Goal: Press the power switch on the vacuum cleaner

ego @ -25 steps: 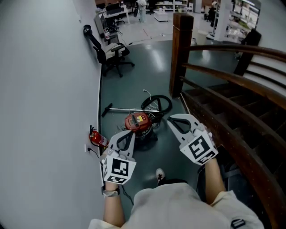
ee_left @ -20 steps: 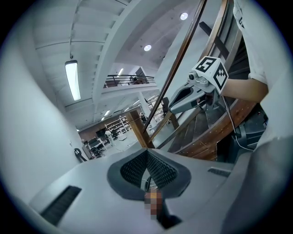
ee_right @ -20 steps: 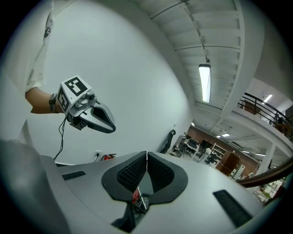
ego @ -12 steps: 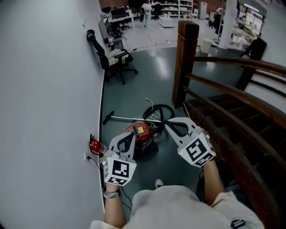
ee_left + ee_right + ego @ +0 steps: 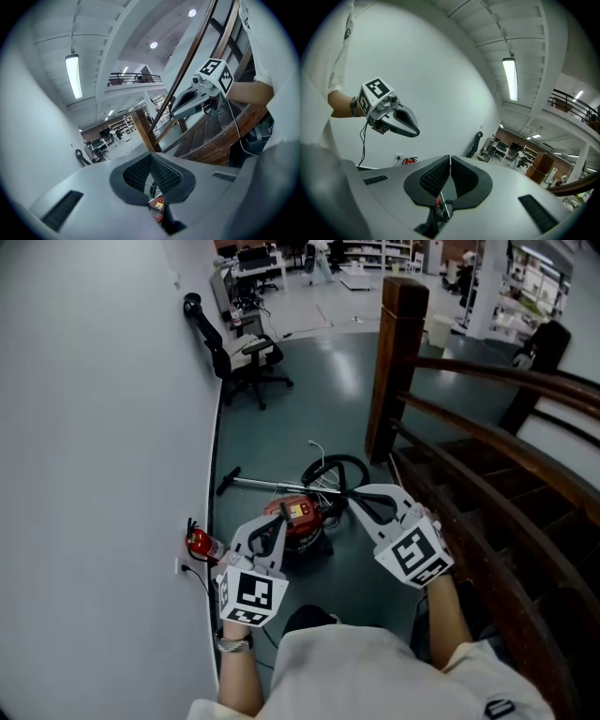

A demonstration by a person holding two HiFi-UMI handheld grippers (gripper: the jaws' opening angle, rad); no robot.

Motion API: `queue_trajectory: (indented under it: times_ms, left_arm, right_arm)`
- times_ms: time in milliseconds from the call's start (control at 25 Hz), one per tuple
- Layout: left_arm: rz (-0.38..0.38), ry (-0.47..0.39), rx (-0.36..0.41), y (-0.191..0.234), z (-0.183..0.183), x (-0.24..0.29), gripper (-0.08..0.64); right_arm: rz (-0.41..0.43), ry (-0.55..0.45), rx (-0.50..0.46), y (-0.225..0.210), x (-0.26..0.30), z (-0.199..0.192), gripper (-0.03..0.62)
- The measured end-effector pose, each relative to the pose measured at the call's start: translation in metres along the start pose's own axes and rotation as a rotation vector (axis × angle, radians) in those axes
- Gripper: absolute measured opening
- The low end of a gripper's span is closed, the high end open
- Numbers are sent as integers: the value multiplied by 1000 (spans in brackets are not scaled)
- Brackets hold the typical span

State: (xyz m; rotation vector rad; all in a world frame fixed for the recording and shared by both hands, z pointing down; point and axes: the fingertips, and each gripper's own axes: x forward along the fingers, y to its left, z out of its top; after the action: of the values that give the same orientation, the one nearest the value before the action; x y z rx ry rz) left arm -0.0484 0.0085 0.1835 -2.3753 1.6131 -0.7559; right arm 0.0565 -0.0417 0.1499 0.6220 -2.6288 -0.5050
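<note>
- Vacuum cleaner (image 5: 298,516): a red canister standing on the dark floor, in the middle of the scene and farther off than both tongs. It is close to the left wall. Its black hose (image 5: 330,471) coils just beyond it, and a metal wand (image 5: 262,486) lies on its far left.
- Left gripper (image 5: 270,525): jaws closed together with nothing between them. It is held in the air on the near side of the vacuum, apart from it.
- Right gripper (image 5: 363,497): jaws likewise pressed together and empty, held up to the right of the vacuum, near the wooden stair railing (image 5: 398,352).
- Done so far: nothing of the press itself, as I judge it. Neither tong touches the machine, and the switch cannot be made out.
- Left to do: get close, lower one closed tip onto the switch and push.
</note>
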Motion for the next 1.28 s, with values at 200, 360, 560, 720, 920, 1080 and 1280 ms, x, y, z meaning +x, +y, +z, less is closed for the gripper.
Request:
queue_trajectory:
  times_ms: [200,360,560,720,920,1080,1280]
  left_arm:
    - [1,20,-5,10,-8,16,-2]
    - [-9,14,15,16,-5,33,-2]
    - [-33,26,44,32,-10,52,-2]
    - [-41,29,36,53,-20,71,-2]
    - [-59,34,27,78,-32,94,-2]
    - [-82,45,20,95,-43,113,-2]
    - [-123,51,11,111,-56,138,-2]
  right_arm:
    - [20,11,-6,-7,14,-8,31]
    - [18,17,-14,-20,23,-11,31]
    - [23,34,-21,-31,45,-16,31]
    - [9,42,-17,-45,66,-22,31]
    - [16,77,-12,-57,92,-33,31]
    - [7,88,3,-67,117,-38,31]
    - [2,105,14,-79,147,-43,31]
